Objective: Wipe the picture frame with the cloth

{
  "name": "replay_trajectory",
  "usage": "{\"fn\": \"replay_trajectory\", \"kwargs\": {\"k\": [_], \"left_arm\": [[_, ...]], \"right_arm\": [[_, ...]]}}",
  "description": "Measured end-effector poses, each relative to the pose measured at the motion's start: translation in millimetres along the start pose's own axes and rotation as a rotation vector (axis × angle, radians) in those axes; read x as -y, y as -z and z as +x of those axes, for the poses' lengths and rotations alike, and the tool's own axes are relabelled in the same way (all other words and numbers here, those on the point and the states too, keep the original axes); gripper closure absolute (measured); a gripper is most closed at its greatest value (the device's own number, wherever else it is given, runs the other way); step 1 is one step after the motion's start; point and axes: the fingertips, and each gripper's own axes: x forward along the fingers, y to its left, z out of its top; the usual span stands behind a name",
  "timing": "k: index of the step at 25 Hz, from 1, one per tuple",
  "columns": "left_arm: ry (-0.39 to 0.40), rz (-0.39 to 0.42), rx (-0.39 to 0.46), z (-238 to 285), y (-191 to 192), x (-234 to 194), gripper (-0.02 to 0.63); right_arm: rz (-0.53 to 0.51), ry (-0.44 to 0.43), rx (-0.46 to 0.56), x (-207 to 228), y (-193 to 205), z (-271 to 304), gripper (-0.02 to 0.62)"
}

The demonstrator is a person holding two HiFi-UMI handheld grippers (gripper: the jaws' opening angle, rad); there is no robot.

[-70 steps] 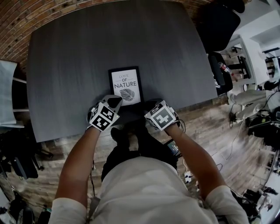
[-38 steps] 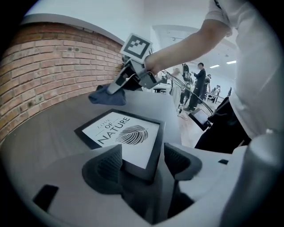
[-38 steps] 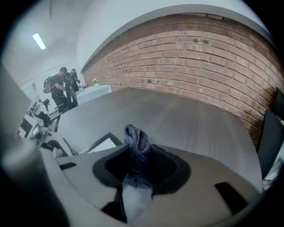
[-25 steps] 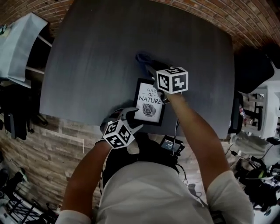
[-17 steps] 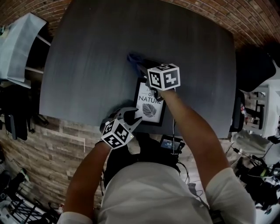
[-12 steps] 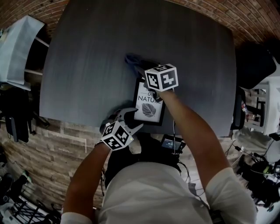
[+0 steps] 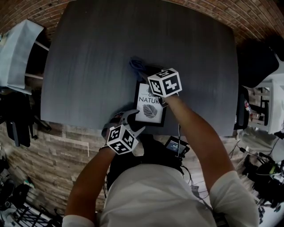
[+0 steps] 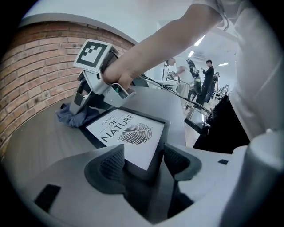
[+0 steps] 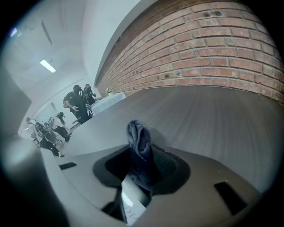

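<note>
Pale plastic jaws on the left gripper [image 7: 133,120] have just been opening again and now stand spread. The near edge of the picture frame [image 7: 150,106] lies between them, and neither pad visibly presses on it. This hand has kept its post at the near edge of the table through the last second. Further right, the right gripper [image 9: 141,165] pinches the blue-grey cloth [image 7: 138,64] between its pads, a tuft standing up past the tips. Over the last second it has drawn the cloth in across the bare tabletop to the frame's far left corner, where the bunched fabric now touches the black moulding, or all but touches it. I judge the wiping to be only starting: the cloth has reached the frame, but the printed face, lying flat with its leaf and lettering upward, looks uncrossed. With the left jaws slack, the frame may slide once a stroke comes. The dark grey table [image 7: 88,53] is matte and wood-grained and carries nothing else. Round it, from the left, are a pale draped object [image 7: 17,53], a plank floor [image 7: 66,142] below the near edge, a brick wall [image 7: 26,11] along the far side, a black chair [image 7: 259,62], and cables and gear [image 7: 266,181] on the floor at the right. People [image 8: 208,75] stand far off in the left gripper view.
</note>
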Motion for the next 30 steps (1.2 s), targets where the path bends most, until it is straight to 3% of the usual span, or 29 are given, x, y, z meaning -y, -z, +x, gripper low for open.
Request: {"fn": "replay_trajectory", "kwargs": {"k": [30], "left_arm": [[-0.010, -0.033, -0.044, 3.3, 1.8, -0.1, 0.322]], "right_arm": [[0.065, 0.271, -0.010, 91.8, 60.4, -107.5, 0.463]]}}
